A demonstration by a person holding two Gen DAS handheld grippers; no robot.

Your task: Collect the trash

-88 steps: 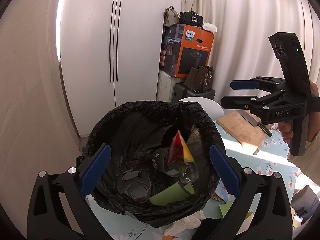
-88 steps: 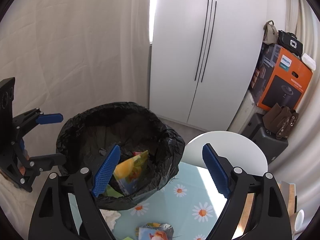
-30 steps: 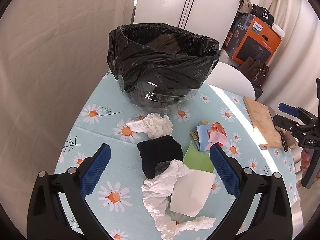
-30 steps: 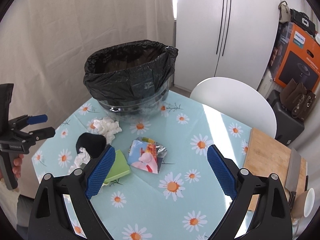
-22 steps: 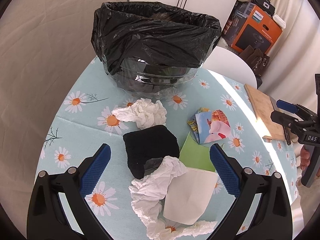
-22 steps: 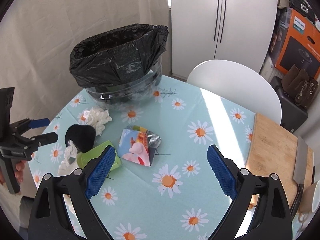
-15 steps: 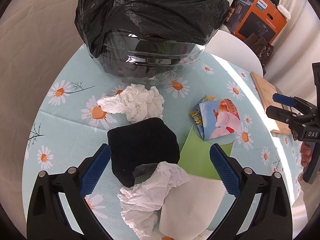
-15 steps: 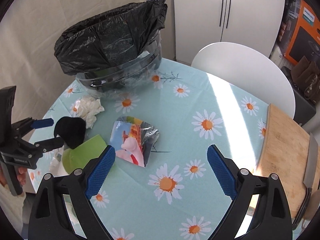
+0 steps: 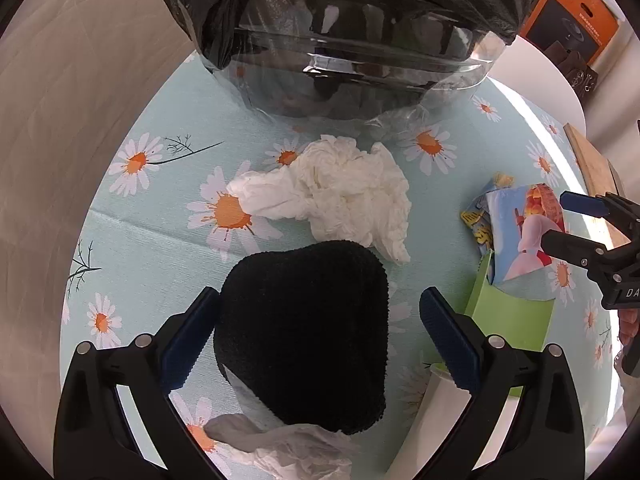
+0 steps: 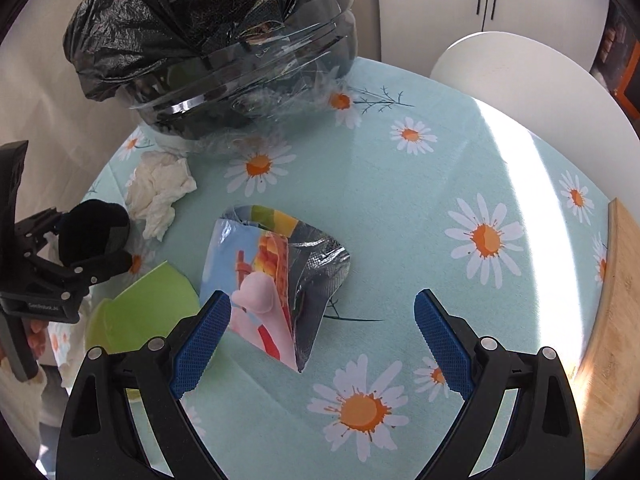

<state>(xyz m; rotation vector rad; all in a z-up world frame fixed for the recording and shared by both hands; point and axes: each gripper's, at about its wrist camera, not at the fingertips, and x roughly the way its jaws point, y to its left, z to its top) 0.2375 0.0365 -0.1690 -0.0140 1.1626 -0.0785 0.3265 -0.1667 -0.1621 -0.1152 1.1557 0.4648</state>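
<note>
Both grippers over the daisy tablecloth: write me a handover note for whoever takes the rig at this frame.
Left gripper: open, empty, jaws either side of the black fuzzy cloth lump; whether they touch it is unclear.
Right gripper: open, empty, low over the colourful foil snack wrapper, which sits toward its left finger.
On the table: crumpled white tissue beside the black-bag-lined clear bin, flat green paper piece, another white tissue and a white paper cup near the left gripper.
Done: nothing held at present.
Left: close on the cloth and wrapper, bin them, then tissues, green paper, cup.
</note>
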